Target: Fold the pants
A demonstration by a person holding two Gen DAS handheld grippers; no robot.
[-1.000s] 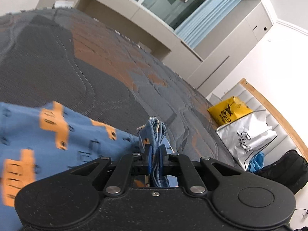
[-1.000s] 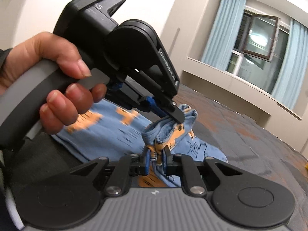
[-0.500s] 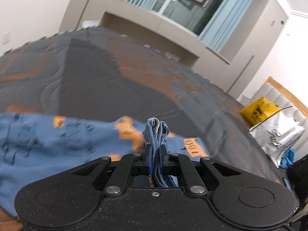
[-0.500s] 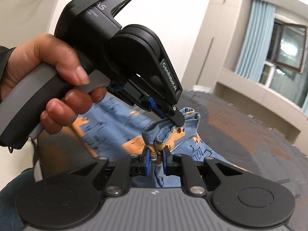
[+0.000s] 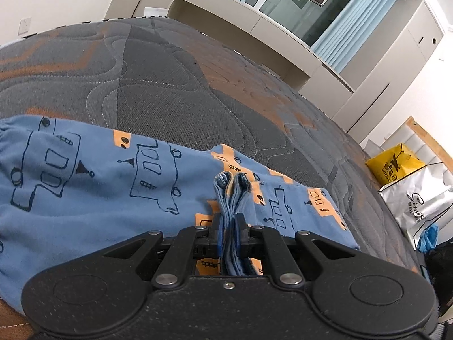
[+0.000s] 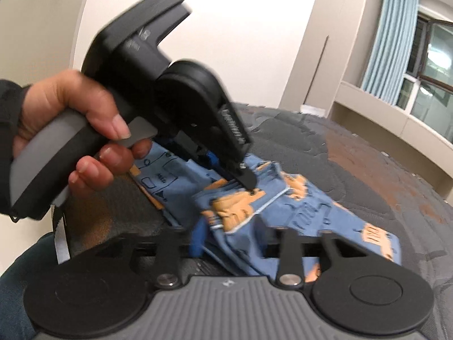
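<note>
Left tongs [image 5: 228,226]: jaws nearly together, clamped on a bunched stack of blue fabric edges; the gathered hems stand up between the blue pads at lower centre of the left wrist view.
Left tongs, seen from the right wrist view [image 6: 249,180]: black tip pressed into the cloth at frame centre, fabric puckered under it.
Left hand [image 6: 82,138]: wrapped round the grey grip at mid left of the right wrist view, fingers on the trigger.
Right tongs [image 6: 235,240]: jaws stand well apart; one blue pad shows left of centre, the other is hidden behind cloth. Fabric lies loosely across the gap between them. View is blurred, so contact with the pad cannot be judged.
Pants [image 5: 93,187]: blue with orange blocks and dark line drawings; spread flat on the bed, running from the left edge of the left wrist view to lower right, passing under and just ahead of the left tongs.
Pants, right wrist view [image 6: 305,212]: heaped in folds at centre, draped over the right tongs' linkage, trailing to the lower right.
Bed [image 5: 175,85]: grey quilted cover with orange patches, carries the pants.
Yellow bag [image 5: 393,164]: right edge, beside the bed.
Silver bag [image 5: 419,206]: just below the yellow bag.
Window with blue curtains [image 5: 311,2]: top of frame.
</note>
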